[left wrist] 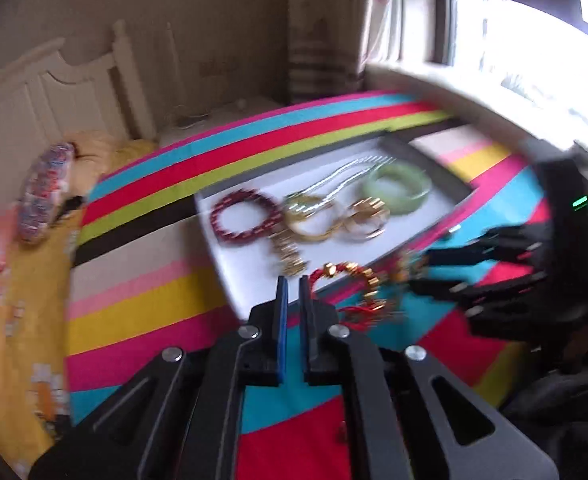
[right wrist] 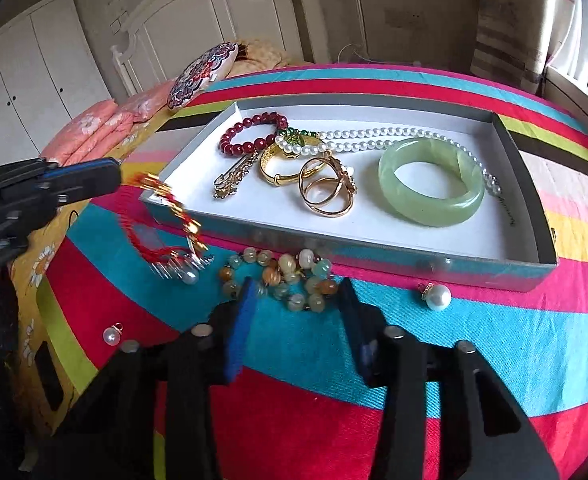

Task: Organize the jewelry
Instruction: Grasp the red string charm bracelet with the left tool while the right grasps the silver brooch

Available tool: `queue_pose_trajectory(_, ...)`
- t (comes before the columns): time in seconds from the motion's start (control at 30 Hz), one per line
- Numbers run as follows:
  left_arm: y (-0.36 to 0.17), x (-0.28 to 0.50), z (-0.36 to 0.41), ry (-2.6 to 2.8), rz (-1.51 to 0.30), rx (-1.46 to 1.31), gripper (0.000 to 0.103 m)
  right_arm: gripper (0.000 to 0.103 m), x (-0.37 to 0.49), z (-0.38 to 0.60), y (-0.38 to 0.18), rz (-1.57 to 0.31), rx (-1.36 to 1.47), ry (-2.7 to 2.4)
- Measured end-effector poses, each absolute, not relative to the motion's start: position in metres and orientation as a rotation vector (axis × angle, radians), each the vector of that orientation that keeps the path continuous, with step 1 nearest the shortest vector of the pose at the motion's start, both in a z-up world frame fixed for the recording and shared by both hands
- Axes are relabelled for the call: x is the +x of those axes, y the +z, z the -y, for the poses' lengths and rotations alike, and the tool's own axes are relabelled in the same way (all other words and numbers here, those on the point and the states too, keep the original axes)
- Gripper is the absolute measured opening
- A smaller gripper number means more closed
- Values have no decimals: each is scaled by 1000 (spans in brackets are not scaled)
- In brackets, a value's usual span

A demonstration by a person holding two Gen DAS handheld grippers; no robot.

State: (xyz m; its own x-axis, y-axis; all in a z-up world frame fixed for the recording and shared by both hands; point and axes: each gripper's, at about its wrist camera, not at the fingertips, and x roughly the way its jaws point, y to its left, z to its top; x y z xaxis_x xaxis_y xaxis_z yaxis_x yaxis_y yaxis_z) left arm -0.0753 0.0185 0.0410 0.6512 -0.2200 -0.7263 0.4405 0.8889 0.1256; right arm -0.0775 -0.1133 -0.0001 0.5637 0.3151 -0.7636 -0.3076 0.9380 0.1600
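My left gripper (left wrist: 292, 280) is shut on a red-cord bracelet with gold beads (left wrist: 354, 280), which dangles from its tip (right wrist: 173, 208) just off the near left corner of the grey box tray (right wrist: 374, 246). My right gripper (right wrist: 298, 300) straddles a heap of mixed pastel beads, a bracelet (right wrist: 294, 280), lying on the cloth in front of the tray; both pads touch its beads. The tray holds a dark red bead bracelet (right wrist: 249, 132), a pearl necklace (right wrist: 374, 136), a green jade bangle (right wrist: 430, 180) and gold rings (right wrist: 326, 194).
Loose on the striped cloth (right wrist: 414, 360) lie a pearl drop (right wrist: 438, 296), a second pearl (right wrist: 111, 336) and a small pearl comb (right wrist: 185, 272). A patterned cushion (right wrist: 201, 74) and a white headboard (right wrist: 213, 8) lie beyond the tray; a window sill (left wrist: 474, 92) runs to its right.
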Motion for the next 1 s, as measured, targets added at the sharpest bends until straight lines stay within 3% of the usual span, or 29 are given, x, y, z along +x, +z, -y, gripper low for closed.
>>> queue_pose_trajectory(0.1, 38, -69, -43, -404, -797, 147, 0, 15, -90, 107, 3, -842, -56, 347)
queue_pose_trajectory(0.3, 46, -77, -61, -472, -821, 67, 0, 15, -87, 119, 3, -865, -16, 333)
queue_pose_trajectory(0.37, 39, -77, -59, -504, -859, 31, 21, 16, -87, 124, 4, -878, 19, 345)
queue_pose_trajectory(0.4, 34, -78, -59, -519, -877, -1, 51, 18, -88, 127, 4, -887, 48, 362)
queue_pose_trajectory(0.43, 32, -76, -59, -535, -885, -44, 62, 24, -91, 130, 4, -894, 68, 379)
queue_pose_trajectory(0.47, 28, -74, -59, -557, -893, -96, 62, 30, -95, 132, 4, -894, 82, 399)
queue_pose_trajectory(0.53, 21, -66, -56, -598, -928, -174, 61, 80, -104, 134, 5, -878, 107, 437)
queue_pose_trajectory(0.57, 19, -63, -53, -600, -932, -190, 61, 82, -109, 135, 7, -857, 107, 437)
queue_pose_trajectory(0.6, 16, -60, -50, -591, -942, -192, 60, 82, -114, 134, 9, -838, 102, 458)
queue_pose_trajectory(0.67, 13, -54, -43, -594, -961, -208, 48, 78, -121, 128, 12, -815, 73, 517)
queue_pose_trajectory(0.77, 11, -47, -38, -586, -971, -245, 41, 66, -128, 104, 15, -815, -39, 567)
queue_pose_trajectory(0.83, 9, -43, -36, -582, -987, -272, 29, 58, -127, 89, 14, -824, -76, 596)
queue_pose_trajectory(0.93, 6, -40, -35, -568, -1012, -276, 22, 52, -116, 71, 8, -857, -132, 594)
queue_pose_trajectory(1.0, 5, -40, -34, -574, -1007, -295, 8, 49, -105, 63, 3, -894, -140, 604)
